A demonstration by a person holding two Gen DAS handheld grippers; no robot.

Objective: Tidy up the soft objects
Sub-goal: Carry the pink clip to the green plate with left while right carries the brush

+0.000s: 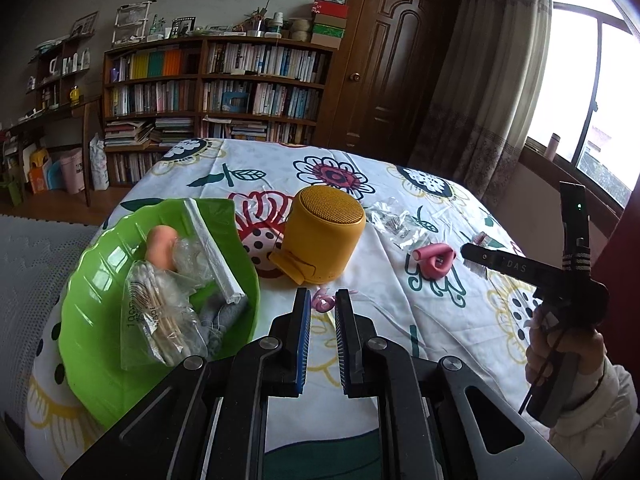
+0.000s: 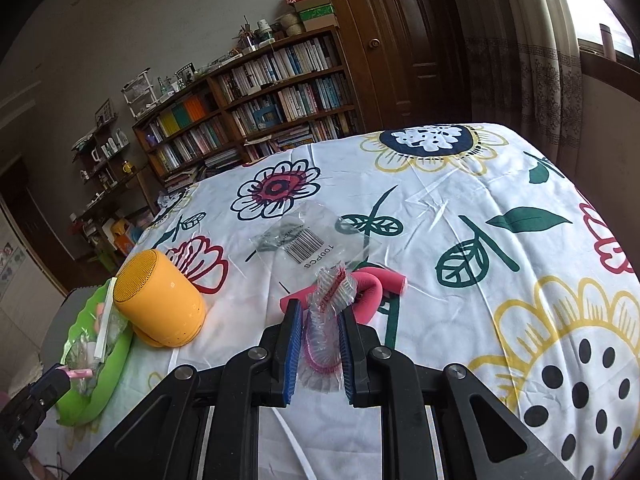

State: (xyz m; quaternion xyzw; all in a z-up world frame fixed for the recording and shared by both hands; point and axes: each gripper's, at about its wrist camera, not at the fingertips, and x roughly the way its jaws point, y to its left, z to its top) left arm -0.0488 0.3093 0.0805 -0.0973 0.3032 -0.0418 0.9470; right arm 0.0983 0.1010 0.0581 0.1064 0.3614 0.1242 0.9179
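Right claw (image 2: 318,340) is clenched on a crinkly plastic packet (image 2: 326,320), light, limp, slippery, pinched mid-body. Left claw (image 1: 322,312) hangs released above a small pink hair tie (image 1: 323,301), near the green tray (image 1: 92,280).

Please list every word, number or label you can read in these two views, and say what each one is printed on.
"100PCS": on the clear plastic bag with a barcode, lying on the floral cloth.
"DAS": on the black finger of the right gripper, seen from the left wrist view.
Print on the cotton swab bag in the green tray: too distorted to read surely.
Barcode digits, book spines, red box on the bookshelf: too small or blurred.
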